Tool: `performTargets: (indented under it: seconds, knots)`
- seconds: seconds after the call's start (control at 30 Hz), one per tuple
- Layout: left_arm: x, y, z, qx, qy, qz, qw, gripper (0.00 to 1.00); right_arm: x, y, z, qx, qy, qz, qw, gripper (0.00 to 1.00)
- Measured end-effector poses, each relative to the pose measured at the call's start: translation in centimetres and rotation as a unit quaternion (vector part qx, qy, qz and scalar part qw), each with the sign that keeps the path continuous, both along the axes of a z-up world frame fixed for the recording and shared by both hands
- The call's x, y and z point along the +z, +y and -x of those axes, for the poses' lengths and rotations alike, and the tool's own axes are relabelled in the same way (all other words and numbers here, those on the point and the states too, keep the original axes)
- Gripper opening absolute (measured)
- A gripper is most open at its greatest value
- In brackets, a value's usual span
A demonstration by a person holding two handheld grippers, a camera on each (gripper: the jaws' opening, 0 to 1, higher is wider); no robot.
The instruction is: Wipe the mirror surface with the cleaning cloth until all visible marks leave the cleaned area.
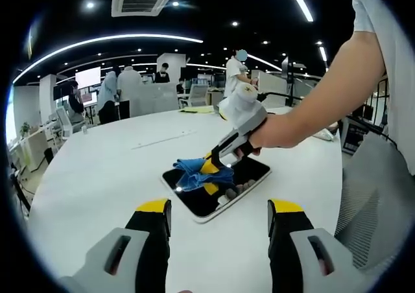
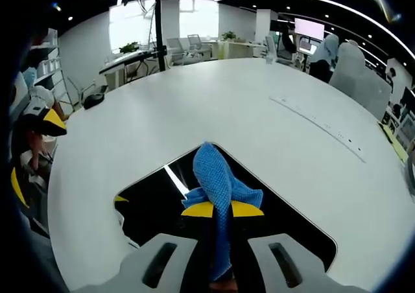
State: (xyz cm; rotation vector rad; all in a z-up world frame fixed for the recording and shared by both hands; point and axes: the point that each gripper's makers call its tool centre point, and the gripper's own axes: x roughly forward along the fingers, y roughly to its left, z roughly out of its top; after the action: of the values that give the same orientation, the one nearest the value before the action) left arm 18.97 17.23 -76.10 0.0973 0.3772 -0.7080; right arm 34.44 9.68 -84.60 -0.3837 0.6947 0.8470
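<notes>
A dark rectangular mirror (image 1: 249,173) with a white rim lies flat on the white table (image 1: 104,176). A blue cleaning cloth (image 1: 191,172) rests bunched on the mirror's left part. My right gripper (image 1: 209,177), held by a hand from the right, is shut on the cloth and presses it to the glass. In the right gripper view the cloth (image 2: 217,183) runs up between the yellow-tipped jaws of the right gripper (image 2: 222,209) over the mirror (image 2: 155,202). My left gripper (image 1: 219,216) hangs open just short of the mirror's near edge, holding nothing.
The big round white table (image 2: 272,131) stretches all around the mirror. A thin strip (image 2: 318,126) lies on it farther off. Several people stand at desks (image 1: 139,89) beyond the far edge. A mesh chair (image 1: 373,196) sits at the right.
</notes>
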Motion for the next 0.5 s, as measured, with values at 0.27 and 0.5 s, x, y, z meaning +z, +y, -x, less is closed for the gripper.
performTargets:
  seconds: [0.27, 0.5]
  knots:
    - [-0.1, 0.0, 0.0, -0.002, 0.001, -0.001, 1.0, 0.6, 0.0, 0.3, -0.7, 0.006, -0.001, 0.002, 1.0, 0.02]
    - [-0.1, 0.2, -0.2, 0.0, 0.001, -0.002, 1.0, 0.6, 0.0, 0.7, -1.4, 0.008, -0.001, 0.003, 1.0, 0.02]
